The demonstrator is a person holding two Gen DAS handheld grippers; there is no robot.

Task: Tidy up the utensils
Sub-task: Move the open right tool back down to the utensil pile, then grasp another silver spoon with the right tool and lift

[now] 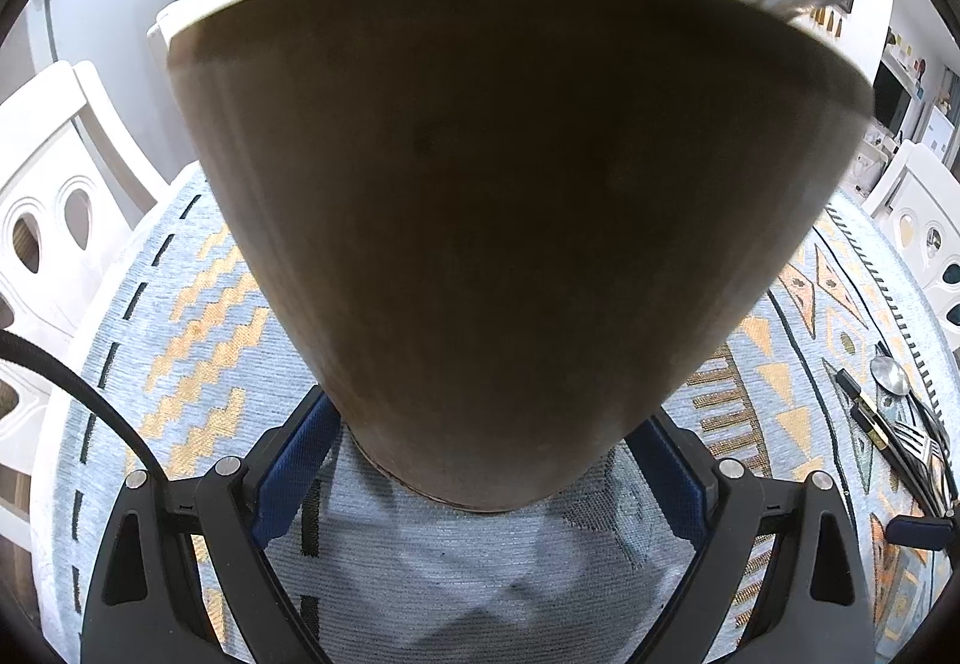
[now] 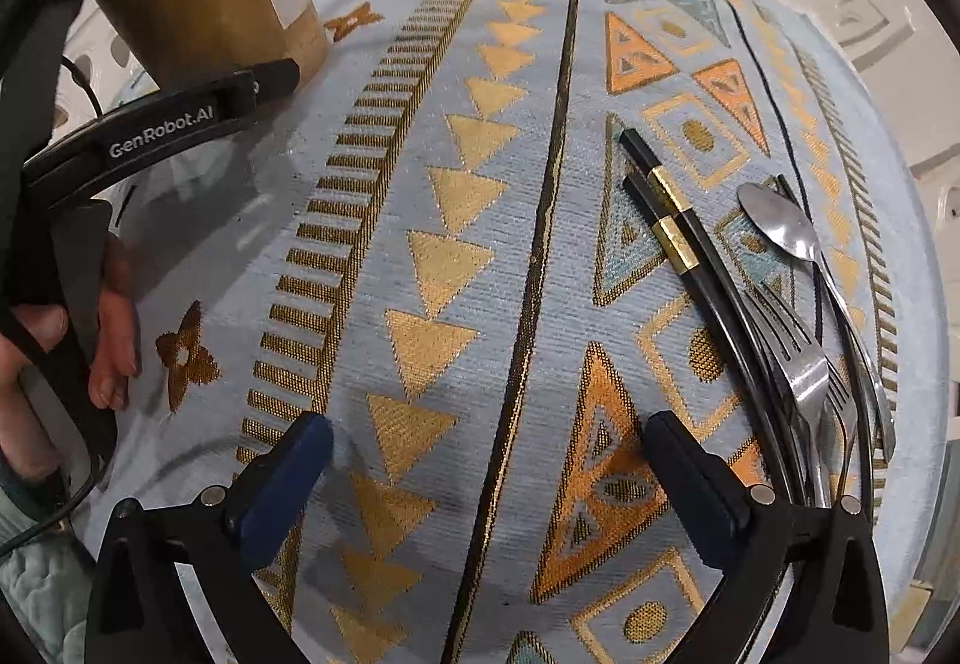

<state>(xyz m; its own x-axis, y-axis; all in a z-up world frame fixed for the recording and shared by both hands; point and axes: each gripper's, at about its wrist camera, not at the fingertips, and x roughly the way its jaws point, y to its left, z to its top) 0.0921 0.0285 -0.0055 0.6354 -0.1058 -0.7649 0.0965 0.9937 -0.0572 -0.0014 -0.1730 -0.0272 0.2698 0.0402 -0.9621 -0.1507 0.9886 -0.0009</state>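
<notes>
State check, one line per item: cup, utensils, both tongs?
Brown paper cup: upright on the tablecloth, gripped at its base.
Left tongs: shut on the cup.
Right tongs: open, nothing between them, over the cloth.
Black chopsticks: lying side by side, loose.
Spoon: lying bowl up.
Forks: two, lying overlapped beside the chopsticks.
</notes>
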